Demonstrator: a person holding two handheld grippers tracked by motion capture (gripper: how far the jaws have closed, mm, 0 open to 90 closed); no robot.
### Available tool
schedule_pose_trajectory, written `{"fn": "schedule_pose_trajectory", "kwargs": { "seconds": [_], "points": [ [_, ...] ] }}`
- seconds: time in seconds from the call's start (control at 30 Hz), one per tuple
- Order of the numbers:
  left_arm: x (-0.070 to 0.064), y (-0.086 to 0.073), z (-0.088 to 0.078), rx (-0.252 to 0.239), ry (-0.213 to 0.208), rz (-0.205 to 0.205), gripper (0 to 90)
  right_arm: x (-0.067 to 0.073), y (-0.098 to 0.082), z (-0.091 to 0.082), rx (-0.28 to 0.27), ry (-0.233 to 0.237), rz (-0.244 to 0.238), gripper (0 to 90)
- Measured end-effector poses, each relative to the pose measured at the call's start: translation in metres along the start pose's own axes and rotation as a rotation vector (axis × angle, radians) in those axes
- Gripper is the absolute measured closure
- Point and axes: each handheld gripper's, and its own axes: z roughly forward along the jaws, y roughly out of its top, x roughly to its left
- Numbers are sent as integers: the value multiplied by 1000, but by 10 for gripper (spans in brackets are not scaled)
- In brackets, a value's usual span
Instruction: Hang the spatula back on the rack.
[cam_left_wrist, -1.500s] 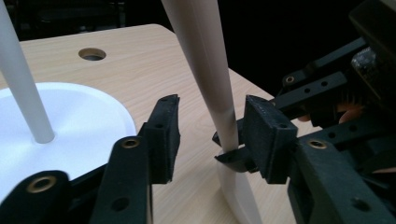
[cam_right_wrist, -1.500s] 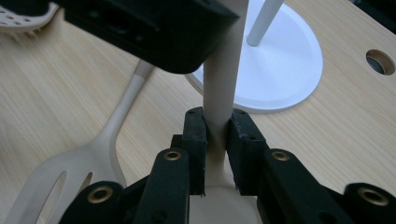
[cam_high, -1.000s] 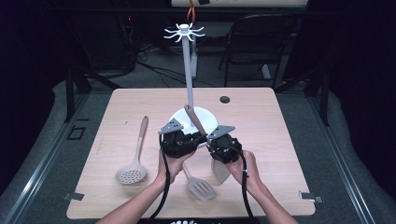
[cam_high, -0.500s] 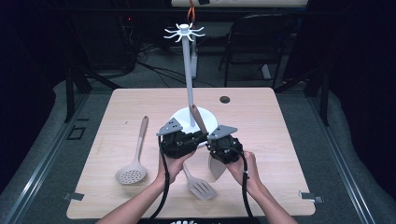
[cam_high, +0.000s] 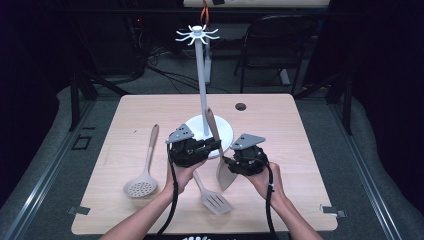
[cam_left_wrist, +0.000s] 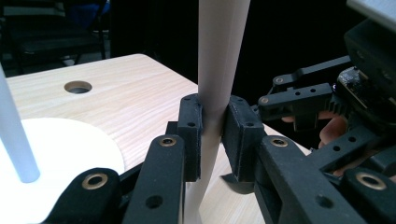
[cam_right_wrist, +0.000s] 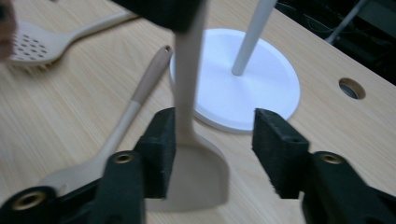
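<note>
Spatula (cam_high: 220, 150) — a beige solid turner — stands nearly upright above the tabletop (cam_high: 300, 145), handle up and leaning toward the stand's pole, blade down at about the tabletop's centre. The left gripper (cam_high: 192, 150) pinches its handle: in the left gripper view the two black pads press flat on either side of the pale shaft (cam_left_wrist: 212, 116). The right gripper (cam_high: 248, 161) sits at 3 o'clock of the left one, just beside it, with the blade (cam_right_wrist: 196, 172) between its jaws; those jaws have just been opening and now stand spread (the left pad lies close against the blade's edge, the right pad is clearly apart from it).

Behind the spatula, at 12 o'clock, stands a white utensil stand (cam_high: 202, 85) — a round base (cam_right_wrist: 261, 93) on the tabletop, a thin pole and a ring of hooks at the top. A slotted turner (cam_high: 212, 197) lies flat at 6 o'clock of the left gripper, its handle running up under the hand. A skimmer spoon (cam_high: 142, 172) with a perforated bowl lies well apart at 9 o'clock, handle pointing away from the person. A small round hole (cam_high: 240, 106) shows in the tabletop at 1 o'clock of the stand's base.
</note>
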Motion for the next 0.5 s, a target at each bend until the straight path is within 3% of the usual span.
{"fn": "schedule_pose_trajectory", "kwargs": {
  "seconds": [0.03, 0.13, 0.5],
  "points": [
    [1, 0, -1, 0, -2, -2, 777, 0, 0, 0, 0, 0, 0, 486],
    [3, 2, -3, -2, -2, -2, 777, -10, -12, -3, 10, -16, 27, 344],
    [11, 9, 1, 19, 1, 15, 777, -33, -27, -2, 27, -44, 91, 134]
  ]
}}
